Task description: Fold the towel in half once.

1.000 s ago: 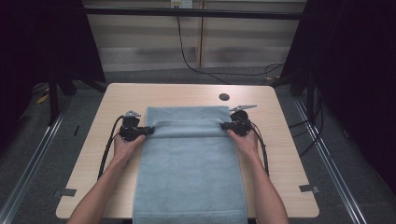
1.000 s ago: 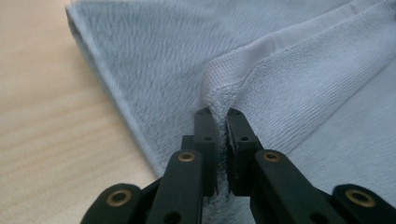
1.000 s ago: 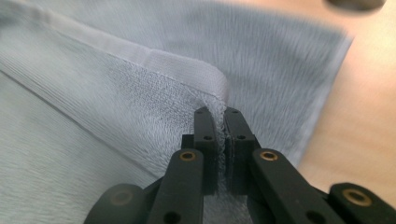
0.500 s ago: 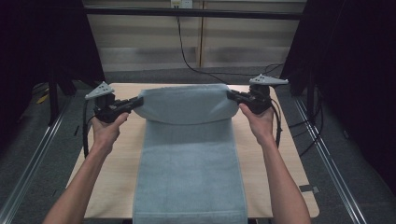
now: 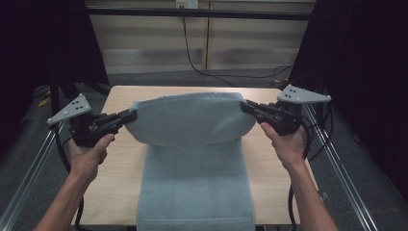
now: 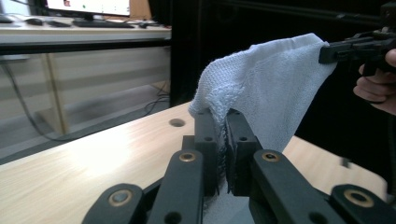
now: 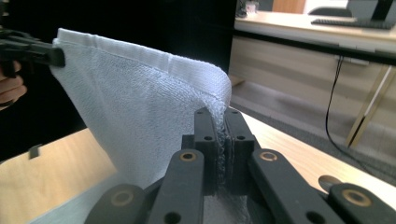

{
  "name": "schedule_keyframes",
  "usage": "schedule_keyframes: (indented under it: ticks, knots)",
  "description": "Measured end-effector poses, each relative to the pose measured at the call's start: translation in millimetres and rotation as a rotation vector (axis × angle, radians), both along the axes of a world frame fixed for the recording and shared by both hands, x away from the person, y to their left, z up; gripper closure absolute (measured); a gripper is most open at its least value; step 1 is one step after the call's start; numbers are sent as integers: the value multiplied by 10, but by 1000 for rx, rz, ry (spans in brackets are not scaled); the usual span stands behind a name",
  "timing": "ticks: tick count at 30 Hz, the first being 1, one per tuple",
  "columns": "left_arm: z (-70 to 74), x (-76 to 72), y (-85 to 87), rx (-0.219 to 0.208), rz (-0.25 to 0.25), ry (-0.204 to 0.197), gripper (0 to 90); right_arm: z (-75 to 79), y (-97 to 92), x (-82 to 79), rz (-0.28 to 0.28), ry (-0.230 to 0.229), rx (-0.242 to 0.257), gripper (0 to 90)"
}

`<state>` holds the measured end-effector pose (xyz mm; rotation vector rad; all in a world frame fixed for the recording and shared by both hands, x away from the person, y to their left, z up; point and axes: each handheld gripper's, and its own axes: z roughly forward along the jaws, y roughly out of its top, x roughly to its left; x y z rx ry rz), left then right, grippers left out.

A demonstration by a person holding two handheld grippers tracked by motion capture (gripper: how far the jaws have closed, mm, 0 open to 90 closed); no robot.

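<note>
Folding the towel (image 5: 190,139) seems to be the step in hand, and both far corners are lifted off the table (image 5: 120,178) while the near part lies flat on the wood and hangs a little over the near edge; the left gripper (image 5: 129,117) is clamped on the left corner, and in the left gripper view the cloth is pinched tight between its two black jaws; the right gripper (image 5: 246,107) is closed on the right corner in the same way, as the right gripper view shows with terry cloth squeezed between the jaws; to do this step well, I think the two hands should stay at equal height and keep the raised edge stretched but not pulled hard, so the cloth does not sag in the middle; then they should bring this edge toward the person in one even arc, and lay it so that it meets the near edge and the side edges line up; releasing too early, or one side before the other, could give a crooked fold; counting the things: one towel, one table, two grippers, two hands, and one small dark hole (image 6: 177,122) in the tabletop
</note>
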<state>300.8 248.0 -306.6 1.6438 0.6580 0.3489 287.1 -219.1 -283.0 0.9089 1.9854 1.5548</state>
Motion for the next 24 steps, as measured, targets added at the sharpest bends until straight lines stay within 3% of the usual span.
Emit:
schedule_keyframes:
  ticks: [2, 4, 6, 8, 9, 12, 17, 20, 22, 24]
  knots:
    - [-80, -113, 24, 6, -18, 8, 855, 11, -15, -144, 22, -6, 3, 864]
    - [-227, -197, 15, 31, -35, 42, 854, -94, -31, -276, 33, 21, -7, 864]
    - [-446, -294, 4, 24, -57, 80, 854, -303, -45, -410, 39, 60, -37, 864]
    - [-680, -416, -21, -10, -77, 107, 854, -561, -69, -551, 44, 109, -47, 864]
    - [-803, -481, -57, 27, -85, 125, 854, -686, -81, -620, 47, 138, -52, 864]
    - [-1069, -578, -98, 49, -108, 187, 852, -984, -123, -813, 49, 200, -52, 862]
    - [-1387, -758, -60, 133, -134, 266, 844, -1447, -143, -1072, 72, 308, -52, 847]
    - [-1562, -910, -28, 150, -175, 336, 829, -1631, -138, -1226, 99, 361, -71, 832]
    - [-1632, -1037, -36, 190, -209, 355, 825, -1718, -116, -1322, 112, 394, -82, 815]
    - [-1644, -1122, -36, 192, -252, 358, 805, -1800, -80, -1431, 140, 429, -79, 794]
